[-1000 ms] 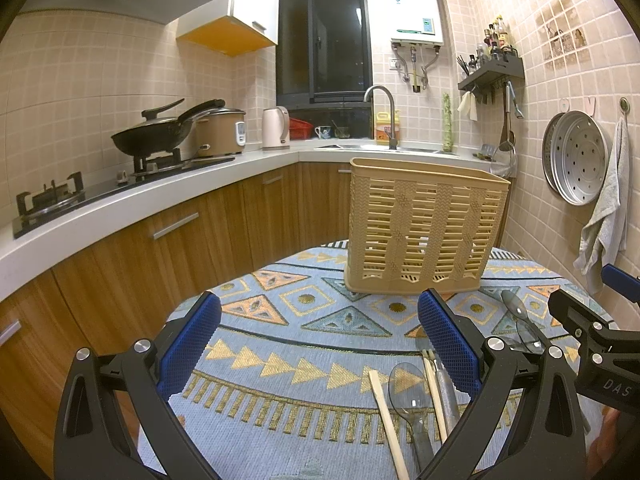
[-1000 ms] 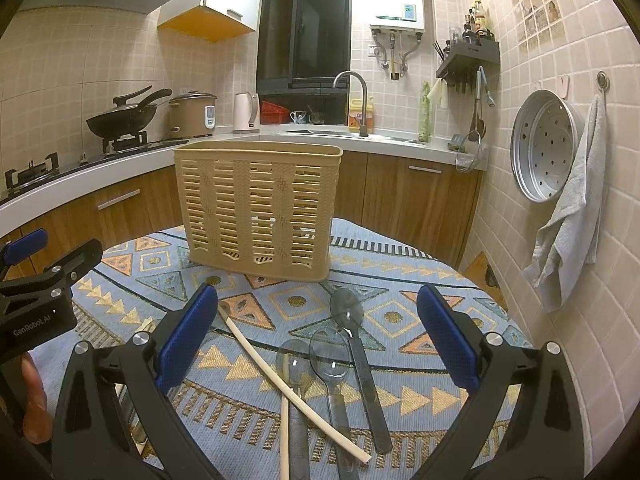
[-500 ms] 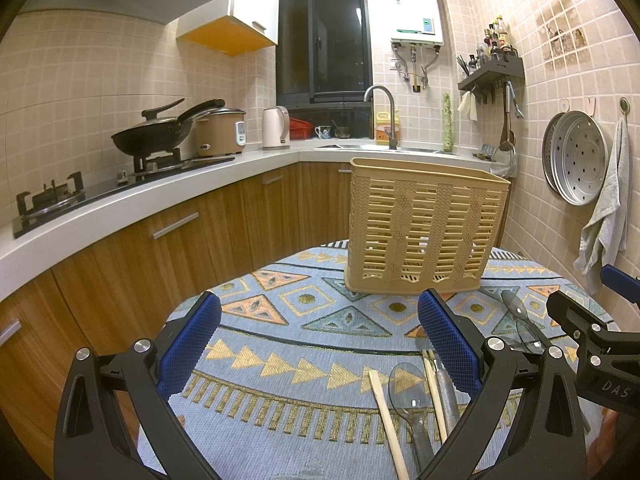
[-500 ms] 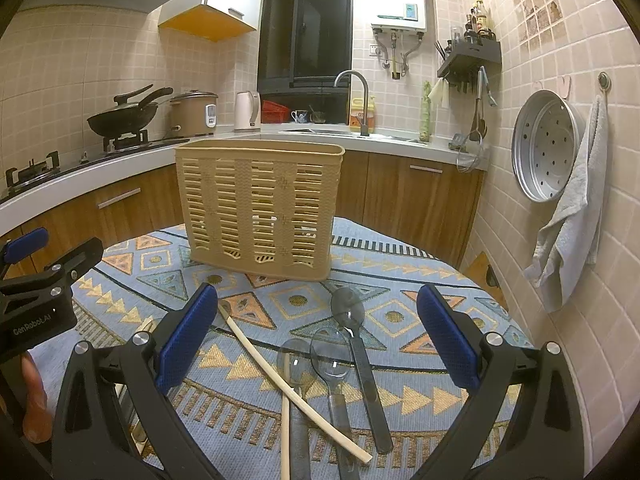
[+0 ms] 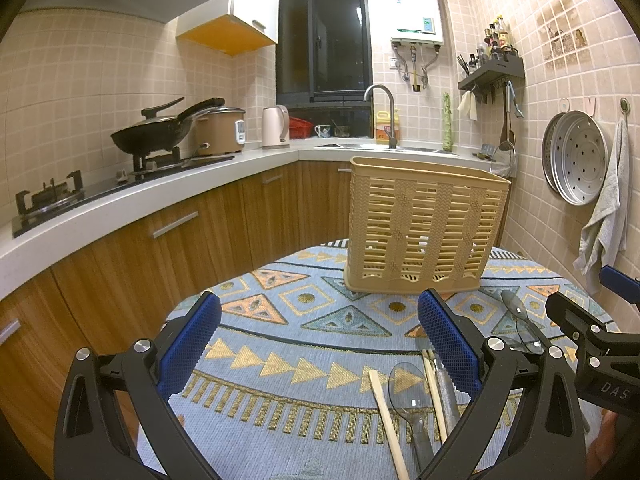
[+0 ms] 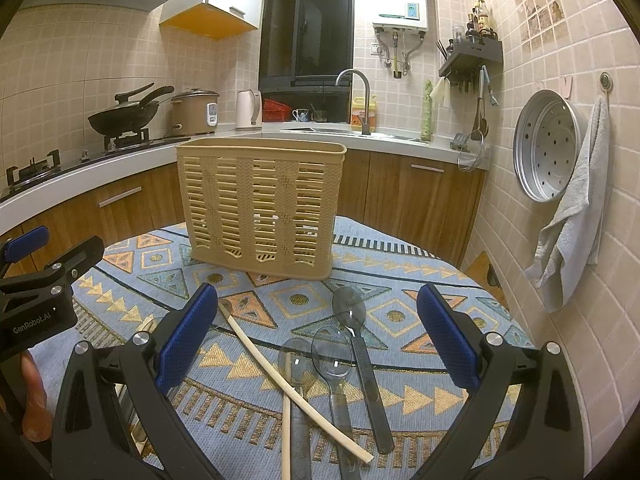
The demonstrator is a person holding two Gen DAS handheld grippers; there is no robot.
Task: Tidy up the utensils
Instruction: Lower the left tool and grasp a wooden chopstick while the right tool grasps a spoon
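Observation:
A beige slotted utensil basket point(image 6: 262, 204) point(image 5: 424, 228) stands upright on the patterned tablecloth point(image 6: 400, 272). In front of it lie three clear plastic spoons point(image 6: 350, 312) and wooden chopsticks point(image 6: 280, 364), loosely crossed. My right gripper point(image 6: 320, 336) hovers wide open just above them, nothing between its fingers. In the left wrist view the same spoons point(image 5: 408, 384) and chopsticks point(image 5: 386, 412) lie by the right finger. My left gripper point(image 5: 320, 340) is open too, over bare cloth left of the pile. Each gripper shows at the edge of the other's view.
The round table point(image 5: 280, 432) sits in a kitchen corner. Behind it runs a counter point(image 5: 160, 196) with a wok, rice cooker, kettle and sink. A steamer tray point(image 6: 546, 146) and towel point(image 6: 572, 216) hang on the right wall.

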